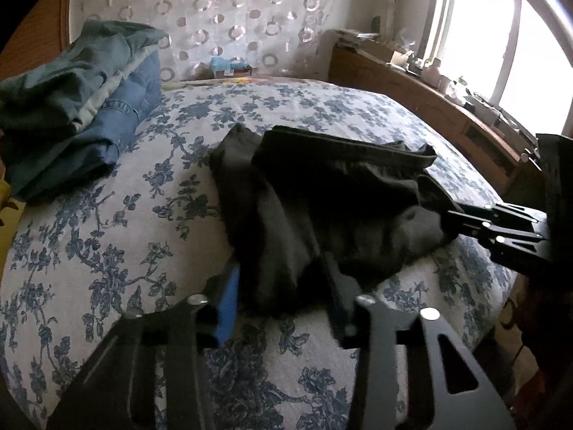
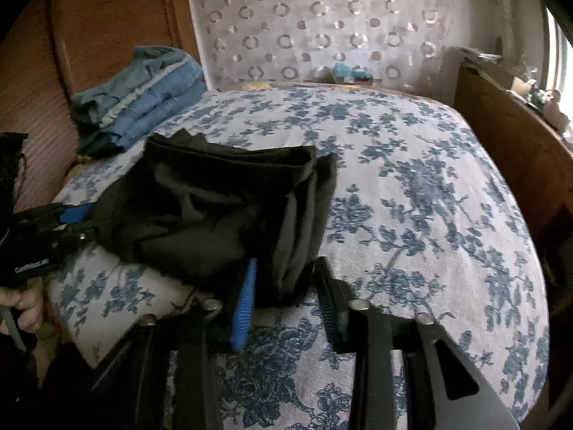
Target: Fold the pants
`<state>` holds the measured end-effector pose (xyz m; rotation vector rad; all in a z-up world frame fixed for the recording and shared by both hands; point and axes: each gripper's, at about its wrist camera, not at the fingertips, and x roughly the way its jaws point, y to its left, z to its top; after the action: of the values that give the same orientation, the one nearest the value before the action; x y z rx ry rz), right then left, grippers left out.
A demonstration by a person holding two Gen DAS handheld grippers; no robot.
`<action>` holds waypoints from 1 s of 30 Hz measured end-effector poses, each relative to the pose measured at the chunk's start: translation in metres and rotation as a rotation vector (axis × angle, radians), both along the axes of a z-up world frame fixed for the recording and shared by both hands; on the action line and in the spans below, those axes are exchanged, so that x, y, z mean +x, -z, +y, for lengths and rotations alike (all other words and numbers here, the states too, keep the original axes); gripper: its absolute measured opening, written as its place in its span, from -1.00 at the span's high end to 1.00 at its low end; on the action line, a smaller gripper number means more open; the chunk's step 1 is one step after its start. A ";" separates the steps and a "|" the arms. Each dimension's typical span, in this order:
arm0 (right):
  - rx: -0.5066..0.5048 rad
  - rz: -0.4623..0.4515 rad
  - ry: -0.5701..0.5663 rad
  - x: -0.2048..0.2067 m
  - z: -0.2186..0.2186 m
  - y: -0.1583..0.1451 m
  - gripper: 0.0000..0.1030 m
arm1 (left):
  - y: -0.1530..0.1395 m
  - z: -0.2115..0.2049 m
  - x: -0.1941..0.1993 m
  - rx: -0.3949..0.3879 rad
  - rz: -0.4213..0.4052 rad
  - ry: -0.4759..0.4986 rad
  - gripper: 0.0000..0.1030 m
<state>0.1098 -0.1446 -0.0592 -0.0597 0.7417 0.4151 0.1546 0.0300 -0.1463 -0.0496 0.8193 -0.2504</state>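
Note:
The black pants (image 1: 322, 200) lie bunched and partly folded on the blue floral bedspread (image 1: 107, 251). My left gripper (image 1: 283, 286) is shut on the near left edge of the pants, cloth filling the gap between its blue pad and black finger. My right gripper (image 2: 286, 286) is shut on the near right edge of the pants (image 2: 222, 215). Each gripper shows in the other's view: the right one at the far right (image 1: 501, 225), the left one at the far left (image 2: 53, 229). Both ends are lifted slightly off the bed.
A stack of folded jeans and green trousers (image 1: 78, 100) sits at the bed's back left. A wooden shelf unit (image 1: 447, 107) with clutter runs along the right under a window. A patterned headboard (image 1: 232, 18) stands behind.

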 end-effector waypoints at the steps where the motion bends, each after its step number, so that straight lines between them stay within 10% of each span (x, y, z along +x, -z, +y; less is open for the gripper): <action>1: 0.009 0.006 -0.008 0.000 -0.001 0.000 0.68 | 0.000 0.001 0.000 -0.005 0.000 -0.001 0.38; 6: 0.057 0.013 -0.013 0.002 -0.010 0.000 0.80 | -0.004 0.006 0.000 -0.044 -0.006 -0.010 0.76; 30: 0.098 -0.022 -0.042 -0.067 -0.042 -0.012 0.83 | -0.012 0.006 -0.062 -0.084 -0.021 0.036 0.79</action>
<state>0.0430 -0.1869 -0.0467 0.0120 0.6988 0.4895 0.0927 0.0360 -0.1342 -0.1113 0.7892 -0.3191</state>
